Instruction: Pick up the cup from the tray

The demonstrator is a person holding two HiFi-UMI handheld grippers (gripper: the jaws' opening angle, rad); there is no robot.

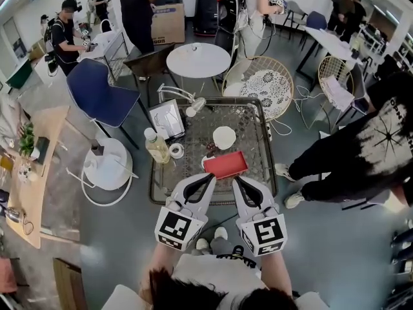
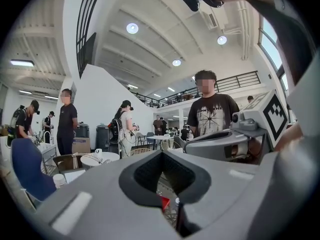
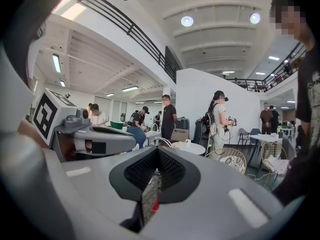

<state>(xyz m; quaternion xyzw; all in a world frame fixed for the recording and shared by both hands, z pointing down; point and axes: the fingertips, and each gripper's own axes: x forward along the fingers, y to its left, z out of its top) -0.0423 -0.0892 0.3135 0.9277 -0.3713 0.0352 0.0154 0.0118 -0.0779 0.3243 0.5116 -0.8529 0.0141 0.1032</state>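
A red tray [image 1: 226, 165] lies on the wire-mesh table [image 1: 258, 118], near its front edge. A small pale object that may be the cup [image 1: 204, 162] shows at the tray's left end; I cannot tell it clearly. My left gripper [image 1: 210, 176] and right gripper [image 1: 236, 179] hover side by side just short of the tray, tips pointing at it. Both look shut and hold nothing. In the left gripper view the jaws meet, and a sliver of the red tray [image 2: 164, 202] shows through the slit. In the right gripper view the jaws also meet.
On the table stand a plastic bottle [image 1: 157, 146], a tape roll [image 1: 175, 150], a white dish [image 1: 224, 137] and a small dark item [image 1: 210, 148]. A person in a black shirt [image 1: 361, 147] stands at the right. A blue chair [image 1: 103, 95] and a white stool [image 1: 106, 163] are at the left.
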